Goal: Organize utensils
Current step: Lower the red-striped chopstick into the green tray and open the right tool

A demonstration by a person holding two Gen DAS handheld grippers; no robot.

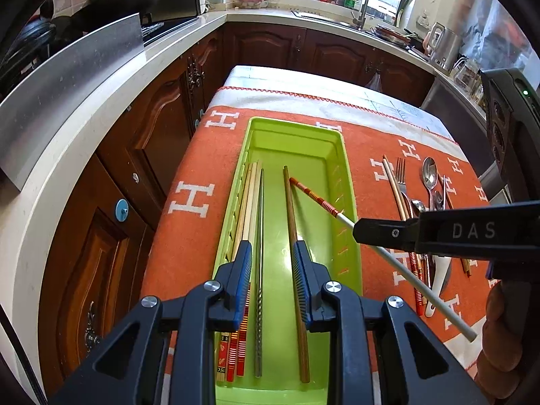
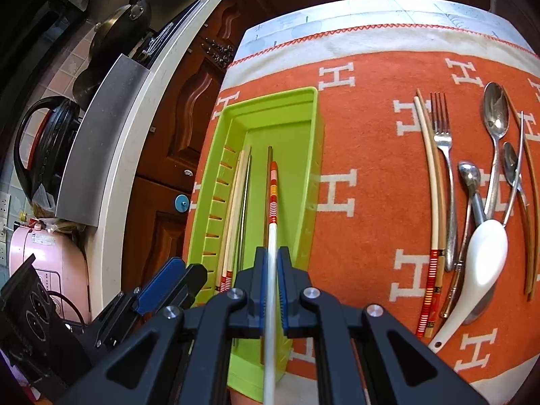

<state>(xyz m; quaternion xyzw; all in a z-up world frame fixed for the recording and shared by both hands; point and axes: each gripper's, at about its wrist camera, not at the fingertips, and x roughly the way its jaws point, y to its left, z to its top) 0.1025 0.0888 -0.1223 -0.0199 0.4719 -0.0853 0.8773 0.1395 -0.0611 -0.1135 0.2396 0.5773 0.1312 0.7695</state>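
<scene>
Right gripper (image 2: 276, 260): I clamp the white chopstick (image 2: 271, 290) mid-shaft, jaws closed on it, striped tip angled down into the green tray (image 2: 314, 155) so it can settle lengthwise.
Left gripper (image 1: 271, 256): my jaws stand parted and empty above the tray's near end, the steel chopstick (image 1: 260, 236) lying loose on the floor between them.
Brown chopstick (image 1: 293, 222): flat in the tray's middle, beside the white one's tip.
Sorted bundle (image 1: 248, 202): packed along the tray's slotted left wall, leaving room.
Fork (image 2: 443, 155), spoons (image 2: 496, 118): on the orange cloth (image 2: 364, 128) right of the tray, apparently awaiting their turn.
</scene>
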